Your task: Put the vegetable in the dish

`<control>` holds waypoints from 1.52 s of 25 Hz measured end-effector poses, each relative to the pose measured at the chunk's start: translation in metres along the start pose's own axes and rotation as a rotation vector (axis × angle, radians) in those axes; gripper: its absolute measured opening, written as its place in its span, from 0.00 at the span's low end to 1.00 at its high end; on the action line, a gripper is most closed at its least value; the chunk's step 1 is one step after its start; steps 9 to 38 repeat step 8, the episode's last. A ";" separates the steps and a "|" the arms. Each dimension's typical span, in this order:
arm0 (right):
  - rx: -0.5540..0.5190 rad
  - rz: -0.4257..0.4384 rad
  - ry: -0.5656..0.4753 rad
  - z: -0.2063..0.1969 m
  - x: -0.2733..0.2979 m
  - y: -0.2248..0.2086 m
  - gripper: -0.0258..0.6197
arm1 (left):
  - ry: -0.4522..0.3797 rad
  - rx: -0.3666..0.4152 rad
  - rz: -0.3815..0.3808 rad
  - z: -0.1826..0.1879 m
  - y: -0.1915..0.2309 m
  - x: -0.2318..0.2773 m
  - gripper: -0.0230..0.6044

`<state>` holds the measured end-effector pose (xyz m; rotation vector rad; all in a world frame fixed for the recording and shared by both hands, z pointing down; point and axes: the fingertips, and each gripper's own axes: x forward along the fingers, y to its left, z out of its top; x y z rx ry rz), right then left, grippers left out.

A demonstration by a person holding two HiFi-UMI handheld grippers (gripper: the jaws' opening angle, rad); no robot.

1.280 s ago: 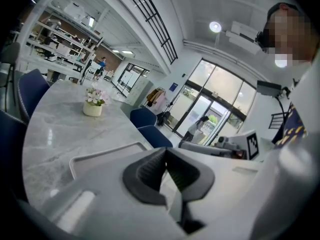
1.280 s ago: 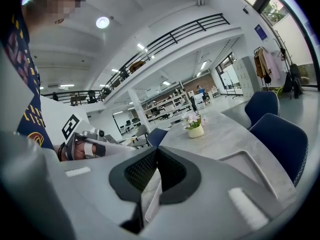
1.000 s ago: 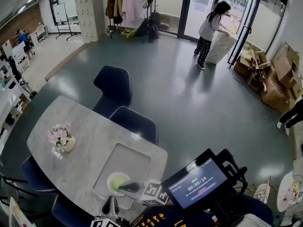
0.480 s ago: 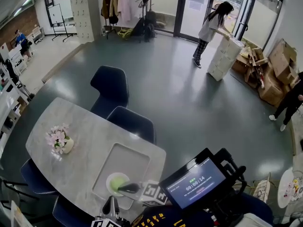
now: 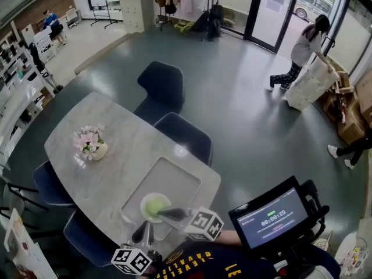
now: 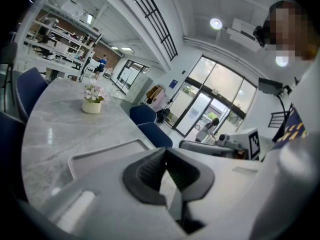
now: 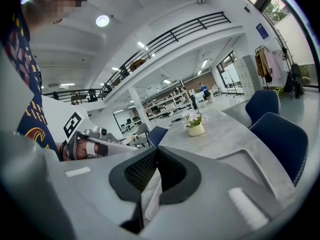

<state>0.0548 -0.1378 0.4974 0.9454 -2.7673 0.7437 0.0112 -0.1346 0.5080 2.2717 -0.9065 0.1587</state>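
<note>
In the head view a white dish (image 5: pixel 152 201) holding a green vegetable (image 5: pixel 154 208) rests at the near end of a grey tray (image 5: pixel 172 182) on the marble table (image 5: pixel 110 173). My right gripper (image 5: pixel 163 213) lies over the dish's near right rim, its jaws together and pointing left, with nothing between them. The left gripper (image 5: pixel 143 232) hovers just in front of the dish and points away from me, also shut and empty. Its own view shows the left gripper (image 6: pixel 165 152) above the tray (image 6: pixel 100 152). In its own view the right gripper (image 7: pixel 157 149) has its pads closed.
A small vase of pink flowers (image 5: pixel 91 146) stands at the table's far left. Blue chairs (image 5: pixel 185 135) line the table's far side and near left. A tablet screen (image 5: pixel 273 217) sits at my right. People move boxes near the glass doors (image 5: pixel 308 68).
The head view has shifted, so the table now sits further right and lower. Both grippers stay by the dish as before. The person by the doors has moved with the boxes.
</note>
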 end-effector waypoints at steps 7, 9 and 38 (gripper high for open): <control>0.026 -0.074 -0.026 0.010 0.007 -0.028 0.05 | -0.008 0.009 -0.033 0.014 0.017 0.016 0.04; 0.031 -0.087 -0.031 0.010 0.014 -0.037 0.05 | -0.009 0.010 -0.039 0.018 0.025 0.021 0.04; 0.031 -0.087 -0.031 0.010 0.014 -0.037 0.05 | -0.009 0.010 -0.039 0.018 0.025 0.021 0.04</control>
